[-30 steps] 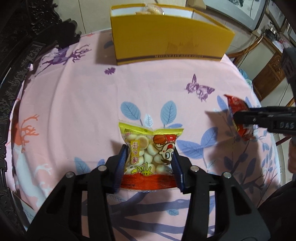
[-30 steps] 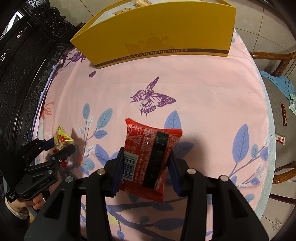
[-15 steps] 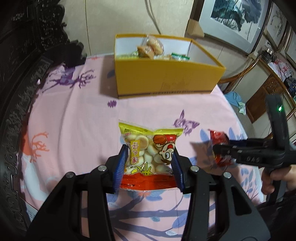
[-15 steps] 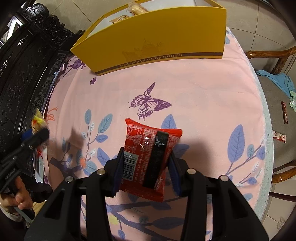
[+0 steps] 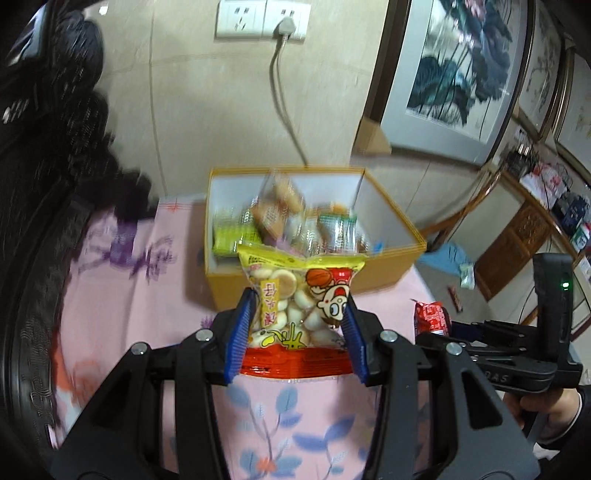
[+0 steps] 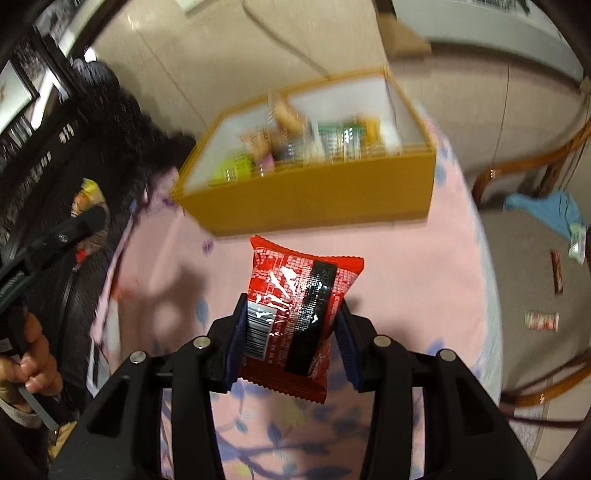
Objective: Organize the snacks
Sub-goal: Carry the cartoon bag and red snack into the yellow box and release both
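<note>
My left gripper (image 5: 297,325) is shut on a yellow biscuit bag (image 5: 295,299) with a cartoon face and holds it in the air just before the yellow box (image 5: 384,273). The box holds several wrapped snacks (image 5: 280,218). My right gripper (image 6: 290,325) is shut on a red snack packet (image 6: 295,306) and holds it above the pink cloth, short of the same box (image 6: 314,195). In the left wrist view the right gripper (image 5: 439,328) with the red packet (image 5: 430,317) is at the right. In the right wrist view the left gripper (image 6: 88,218) is at the far left.
The round table has a pink cloth (image 6: 406,266) with leaf prints. A dark carved chair (image 5: 44,184) stands left. A wooden chair (image 6: 535,177) stands right. Small packets (image 6: 541,320) and a blue cloth (image 6: 550,206) lie on the floor. A wall socket with a cable (image 5: 280,26) is behind the box.
Both grippers have risen and tilted up with their packets, moving toward the yellow box. The box's inside now shows in both views.
</note>
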Available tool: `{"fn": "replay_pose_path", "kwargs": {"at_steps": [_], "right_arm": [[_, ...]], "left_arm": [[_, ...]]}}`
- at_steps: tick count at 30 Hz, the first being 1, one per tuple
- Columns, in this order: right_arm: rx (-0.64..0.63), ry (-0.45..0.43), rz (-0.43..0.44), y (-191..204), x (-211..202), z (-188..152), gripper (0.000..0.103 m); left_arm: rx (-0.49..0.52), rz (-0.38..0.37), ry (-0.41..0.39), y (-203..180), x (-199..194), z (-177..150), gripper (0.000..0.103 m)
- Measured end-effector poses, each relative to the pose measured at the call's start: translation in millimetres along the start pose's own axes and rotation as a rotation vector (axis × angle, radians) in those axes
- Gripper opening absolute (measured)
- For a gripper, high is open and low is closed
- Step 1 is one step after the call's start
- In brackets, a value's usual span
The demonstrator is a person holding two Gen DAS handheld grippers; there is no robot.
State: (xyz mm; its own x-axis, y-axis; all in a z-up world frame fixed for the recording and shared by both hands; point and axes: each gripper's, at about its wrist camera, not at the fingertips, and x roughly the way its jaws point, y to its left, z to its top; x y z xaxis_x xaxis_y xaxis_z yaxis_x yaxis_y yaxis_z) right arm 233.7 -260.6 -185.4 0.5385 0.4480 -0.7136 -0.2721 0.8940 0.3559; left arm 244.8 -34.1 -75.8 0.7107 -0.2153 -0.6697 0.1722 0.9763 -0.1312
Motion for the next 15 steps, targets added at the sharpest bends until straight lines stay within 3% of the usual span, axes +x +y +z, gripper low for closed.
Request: {"fn": "replay_pose_path", "kwargs": {"at_steps": [8, 15], "right_arm": [[-0.053, -0.169, -0.012, 0.4, -5.9, 90.3, 0.045], [-0.093, -0.2, -0.051, -9.9, 22.9, 143.8, 0.044]], "left_arm": [[-0.002, 0.028, -0.086, -8.6, 28.2, 78.6, 0.046], [-0.04, 0.098, -0.05, 3.5, 84.3, 117.5, 0.046]]}}
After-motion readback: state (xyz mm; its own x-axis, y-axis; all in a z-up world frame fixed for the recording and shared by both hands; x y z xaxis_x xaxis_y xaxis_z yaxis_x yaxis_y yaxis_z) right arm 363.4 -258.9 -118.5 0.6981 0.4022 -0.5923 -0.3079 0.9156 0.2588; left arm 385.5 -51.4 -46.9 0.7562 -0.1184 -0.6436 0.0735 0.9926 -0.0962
